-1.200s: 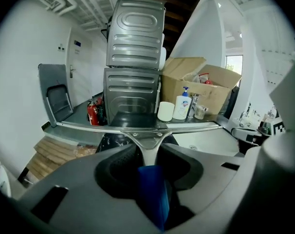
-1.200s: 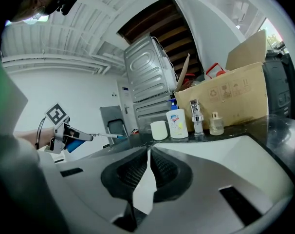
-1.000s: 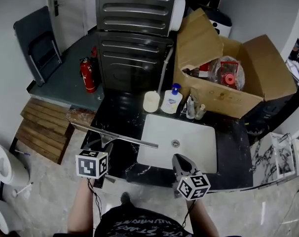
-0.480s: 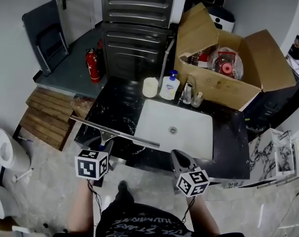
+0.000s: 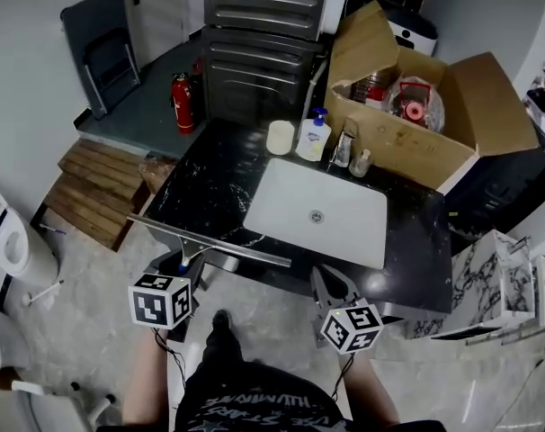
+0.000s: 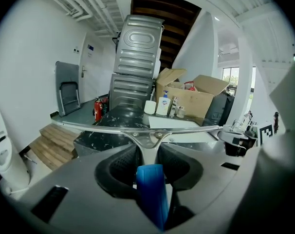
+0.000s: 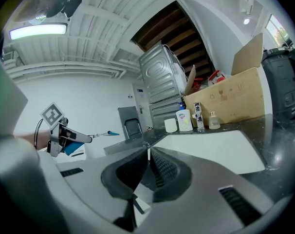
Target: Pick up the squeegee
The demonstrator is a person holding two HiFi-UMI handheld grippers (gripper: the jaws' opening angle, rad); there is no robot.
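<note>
One cardboard box (image 5: 407, 148) holding bagged red items (image 5: 415, 108) (partly hidden), left gripper (image 6: 147, 154) clamping squeegee (image 5: 220, 246) handle — right gripper (image 7: 148, 152) pinched together, empty.

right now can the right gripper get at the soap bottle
Probably not from here: the right gripper hangs by the near edge of the counter, and the soap bottle stands at the back, past the sink. Nothing blocks the way.
</note>
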